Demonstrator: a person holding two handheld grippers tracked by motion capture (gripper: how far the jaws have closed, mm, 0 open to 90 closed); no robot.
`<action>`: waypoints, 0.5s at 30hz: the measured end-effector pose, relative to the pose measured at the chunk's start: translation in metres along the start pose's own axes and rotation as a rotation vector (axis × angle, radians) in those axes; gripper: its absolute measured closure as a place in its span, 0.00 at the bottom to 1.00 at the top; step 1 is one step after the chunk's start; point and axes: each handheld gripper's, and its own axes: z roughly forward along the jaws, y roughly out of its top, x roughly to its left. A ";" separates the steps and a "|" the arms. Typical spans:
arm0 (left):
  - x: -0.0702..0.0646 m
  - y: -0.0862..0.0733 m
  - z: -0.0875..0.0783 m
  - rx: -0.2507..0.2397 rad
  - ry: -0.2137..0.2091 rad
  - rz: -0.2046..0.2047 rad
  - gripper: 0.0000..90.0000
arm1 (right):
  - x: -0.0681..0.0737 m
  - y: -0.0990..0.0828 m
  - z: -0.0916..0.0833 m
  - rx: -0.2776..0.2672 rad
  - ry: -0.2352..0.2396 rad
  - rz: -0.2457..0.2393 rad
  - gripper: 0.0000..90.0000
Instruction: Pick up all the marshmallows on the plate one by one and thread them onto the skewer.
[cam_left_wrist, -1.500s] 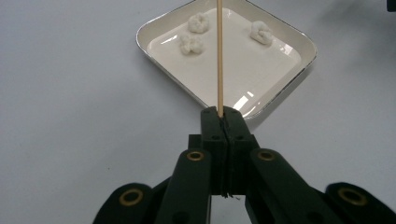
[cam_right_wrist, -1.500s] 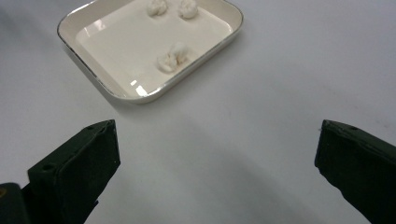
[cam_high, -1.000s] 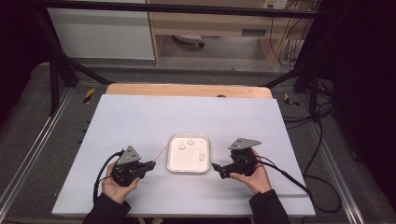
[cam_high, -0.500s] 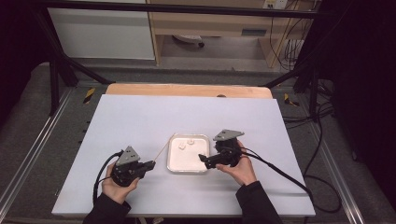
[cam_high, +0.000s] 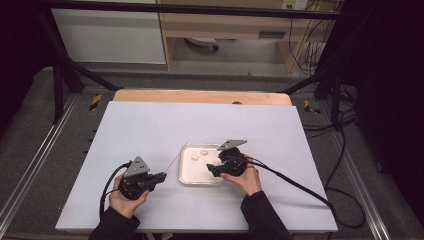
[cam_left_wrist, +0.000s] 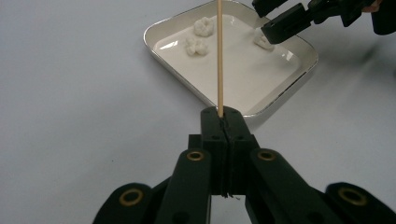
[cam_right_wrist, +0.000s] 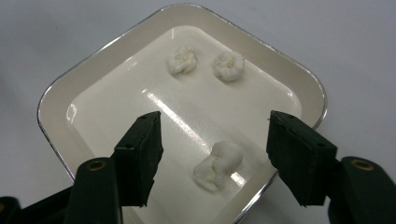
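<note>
With the skewer (cam_left_wrist: 219, 56) clamped in the left gripper (cam_left_wrist: 219, 116) and the right gripper (cam_right_wrist: 215, 154) closing, untouched, around the near-right puff (cam_right_wrist: 218, 165) in the tray (cam_right_wrist: 299, 81), crushing is risked.

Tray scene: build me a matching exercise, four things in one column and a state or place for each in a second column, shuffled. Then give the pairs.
Things
1. wooden skewer
2. left gripper
3. right gripper
4. white tray

States or places
A. open, fingers either side of a white lump; they have just been closing
B. lies on the table, three white lumps inside
C. shut on a thin stick
D. clamped at one end, its length reaching over the tray's rim

Pairs: 1-D, 2-C, 3-A, 4-B
</note>
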 end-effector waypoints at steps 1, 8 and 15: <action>0.000 0.000 0.000 0.001 -0.001 0.001 0.99 | 0.000 -0.001 0.001 0.008 -0.003 -0.001 0.47; -0.001 0.000 0.002 0.006 -0.002 0.004 0.99 | 0.001 -0.004 0.006 0.038 -0.017 -0.009 0.59; -0.001 0.000 0.002 0.008 -0.004 0.007 0.99 | 0.003 -0.008 0.008 0.058 -0.026 -0.031 0.70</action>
